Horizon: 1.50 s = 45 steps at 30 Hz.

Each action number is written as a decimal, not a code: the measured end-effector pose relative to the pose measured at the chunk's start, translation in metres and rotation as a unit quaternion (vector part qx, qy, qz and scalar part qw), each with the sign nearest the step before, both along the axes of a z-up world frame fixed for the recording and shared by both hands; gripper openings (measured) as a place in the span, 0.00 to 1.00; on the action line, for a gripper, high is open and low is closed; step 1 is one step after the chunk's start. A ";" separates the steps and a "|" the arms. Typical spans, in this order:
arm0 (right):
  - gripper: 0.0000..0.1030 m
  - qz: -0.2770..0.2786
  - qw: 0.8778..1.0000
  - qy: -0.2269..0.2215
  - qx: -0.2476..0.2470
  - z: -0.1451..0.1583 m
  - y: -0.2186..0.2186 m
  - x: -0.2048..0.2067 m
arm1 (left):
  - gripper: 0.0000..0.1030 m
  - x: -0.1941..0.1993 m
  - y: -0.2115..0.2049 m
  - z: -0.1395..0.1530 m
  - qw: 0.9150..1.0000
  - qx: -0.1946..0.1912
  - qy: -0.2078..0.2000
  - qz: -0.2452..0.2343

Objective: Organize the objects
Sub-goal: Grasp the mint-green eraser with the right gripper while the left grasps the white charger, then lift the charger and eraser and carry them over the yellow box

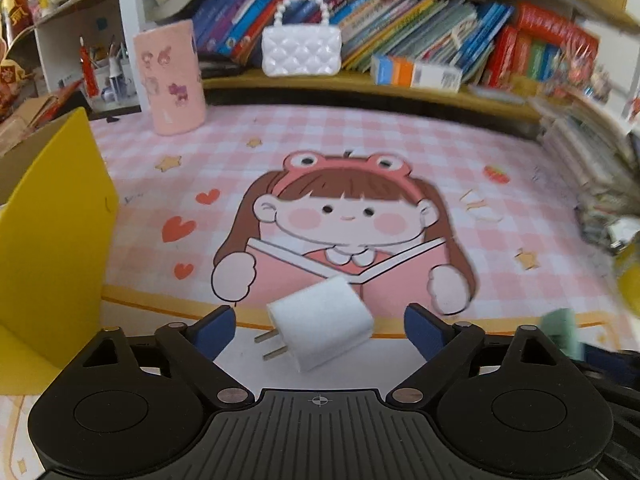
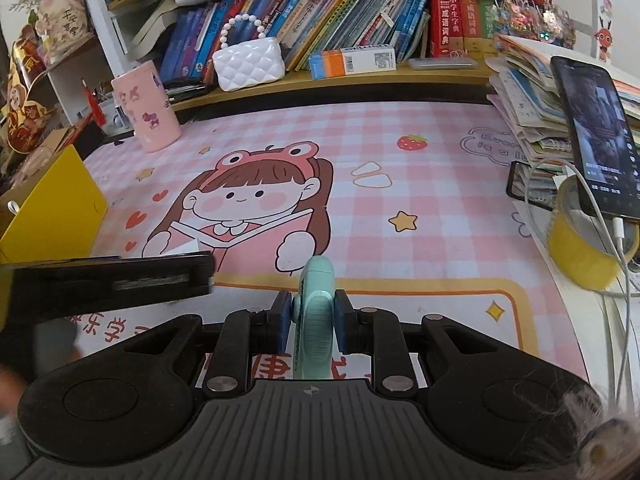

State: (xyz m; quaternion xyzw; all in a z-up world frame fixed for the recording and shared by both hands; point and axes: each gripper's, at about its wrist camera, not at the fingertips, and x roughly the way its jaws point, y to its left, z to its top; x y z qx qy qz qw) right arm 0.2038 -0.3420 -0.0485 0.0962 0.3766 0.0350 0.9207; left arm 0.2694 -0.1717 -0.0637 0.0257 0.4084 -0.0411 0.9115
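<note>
A white charger plug [image 1: 320, 322] with two metal prongs lies on the pink desk mat [image 1: 360, 148], between the blue pads of my left gripper [image 1: 319, 330]. The jaws stand wide open and do not touch it. My right gripper [image 2: 310, 320] is shut on a mint-green handheld fan [image 2: 314, 312], held upright above the mat's front edge [image 2: 400, 200]. The left gripper's black body [image 2: 108, 280] shows at the left of the right wrist view, with a corner of the plug [image 2: 188, 247] behind it.
A yellow box [image 1: 52, 240] stands at the left. A pink cup [image 1: 172, 80] and white quilted purse [image 1: 302, 50] sit at the back by the bookshelf. At the right are stacked books [image 2: 532, 120], a phone [image 2: 592, 132] on its cable and a yellow tape roll [image 2: 580, 248].
</note>
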 end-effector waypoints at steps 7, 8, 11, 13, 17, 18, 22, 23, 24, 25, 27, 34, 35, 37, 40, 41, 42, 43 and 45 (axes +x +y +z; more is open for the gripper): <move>0.20 -0.002 1.000 0.001 -0.004 0.001 -0.003 -0.007 | 0.69 0.010 0.006 -0.015 0.999 -0.011 0.028 0.021; 0.20 -0.002 1.000 0.000 -0.006 0.002 -0.003 -0.008 | 0.69 0.009 0.007 -0.014 0.999 -0.014 0.030 0.024; 0.20 0.001 1.000 0.002 -0.013 0.002 -0.001 -0.011 | 0.69 0.002 0.013 -0.008 0.999 -0.037 0.025 0.025; 0.20 0.003 1.000 0.003 -0.015 0.002 0.001 -0.013 | 0.69 -0.006 0.016 -0.001 0.999 -0.044 0.016 0.017; 0.20 0.013 1.000 0.004 -0.016 0.002 0.010 -0.018 | 0.69 -0.026 0.028 0.016 0.998 -0.063 0.006 0.009; 0.20 0.016 1.000 0.004 -0.016 0.003 0.013 -0.019 | 0.69 -0.029 0.031 0.019 0.998 -0.065 0.006 0.007; 0.20 0.028 0.999 0.007 -0.019 0.004 0.027 -0.026 | 0.69 -0.051 0.044 0.030 0.997 -0.071 0.000 0.000; 0.20 0.031 0.999 0.009 -0.019 0.003 0.030 -0.027 | 0.69 -0.057 0.047 0.033 0.998 -0.070 -0.004 -0.004; 0.20 0.034 0.999 0.011 -0.020 0.003 0.034 -0.029 | 0.69 -0.063 0.050 0.036 0.998 -0.068 -0.008 -0.009; 0.20 0.037 0.999 0.012 -0.022 0.003 0.038 -0.032 | 0.69 -0.068 0.053 0.038 0.998 -0.066 -0.011 -0.013; 0.20 0.043 0.999 0.013 -0.027 0.003 0.048 -0.037 | 0.69 -0.079 0.061 0.041 0.998 -0.065 -0.018 -0.017; 0.20 0.059 0.998 0.013 -0.037 0.008 0.085 -0.055 | 0.69 -0.109 0.096 0.047 0.998 -0.056 -0.031 -0.020; 0.20 0.062 0.997 0.012 -0.038 0.009 0.092 -0.058 | 0.69 -0.113 0.104 0.048 0.998 -0.056 -0.033 -0.017; 0.20 0.069 0.997 0.010 -0.041 0.010 0.105 -0.064 | 0.69 -0.120 0.116 0.049 0.998 -0.056 -0.036 -0.013; 0.20 0.078 0.996 0.008 -0.046 0.013 0.126 -0.075 | 0.69 -0.134 0.135 0.051 0.998 -0.054 -0.041 -0.012; 0.20 0.079 0.996 0.008 -0.047 0.013 0.134 -0.078 | 0.69 -0.138 0.141 0.051 0.998 -0.054 -0.041 -0.011; 0.20 0.081 0.996 0.007 -0.048 0.014 0.141 -0.082 | 0.69 -0.144 0.148 0.052 0.998 -0.054 -0.041 -0.010; 0.20 0.083 0.995 0.006 -0.049 0.015 0.148 -0.086 | 0.69 -0.148 0.155 0.052 0.998 -0.054 -0.041 -0.008; 0.20 0.088 0.995 0.005 -0.049 0.017 0.162 -0.094 | 0.69 -0.159 0.170 0.054 0.998 -0.052 -0.046 -0.002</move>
